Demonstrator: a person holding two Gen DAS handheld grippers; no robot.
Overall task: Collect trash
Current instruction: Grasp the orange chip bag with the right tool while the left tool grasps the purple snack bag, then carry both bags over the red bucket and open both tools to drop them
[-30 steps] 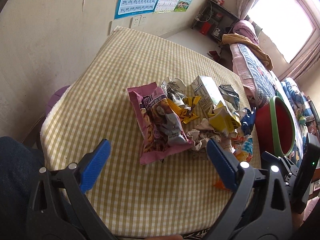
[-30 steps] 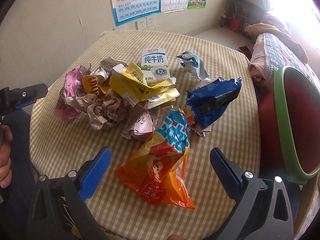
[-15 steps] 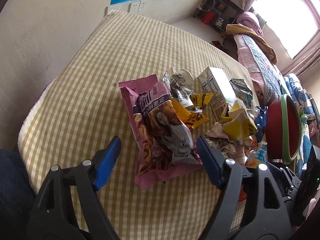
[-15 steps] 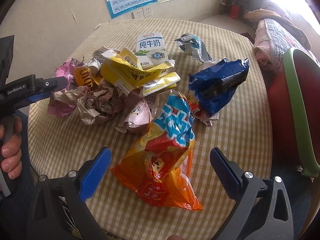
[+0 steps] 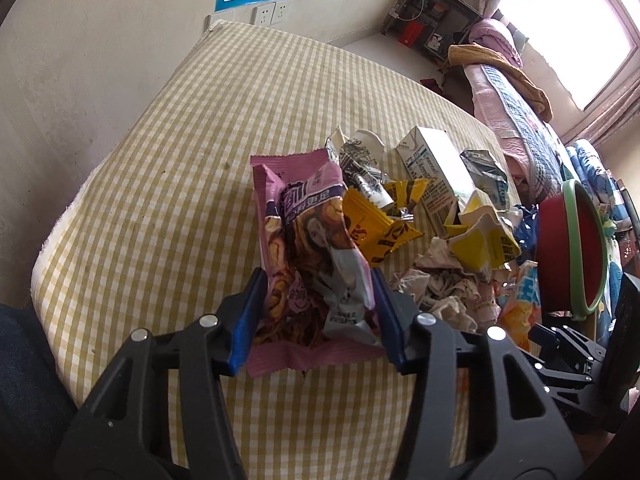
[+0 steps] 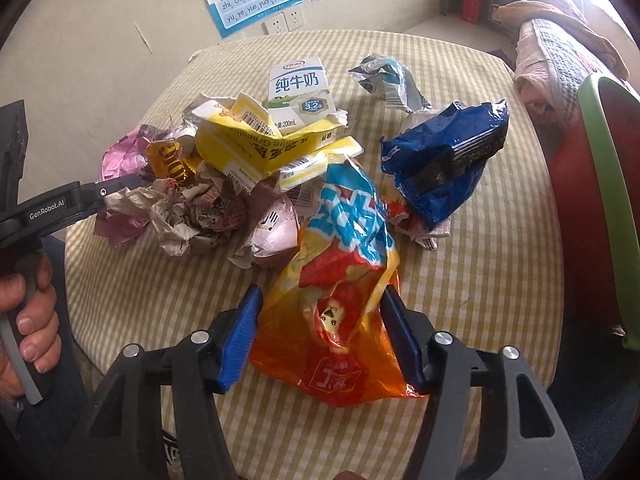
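Observation:
A pile of trash lies on a table with a yellow checked cloth [image 5: 168,168]. My left gripper [image 5: 318,316] has its blue fingers pressed on both sides of a pink snack bag [image 5: 308,248], which still rests on the cloth. My right gripper [image 6: 324,336] has its fingers closed against both sides of an orange and blue snack bag [image 6: 344,300], also on the cloth. A milk carton [image 6: 300,92], a torn yellow box [image 6: 256,144], crumpled paper [image 6: 192,216] and a blue wrapper [image 6: 444,164] lie beyond.
A red bin with a green rim [image 5: 576,248] stands off the table's right edge; it also shows in the right wrist view [image 6: 600,184]. A wall runs along the table's left and far sides. A bed [image 5: 516,92] lies at the back right.
Both grippers moved forward and closed from wide open. The left one now grips the pink bag, the right one grips the orange bag.

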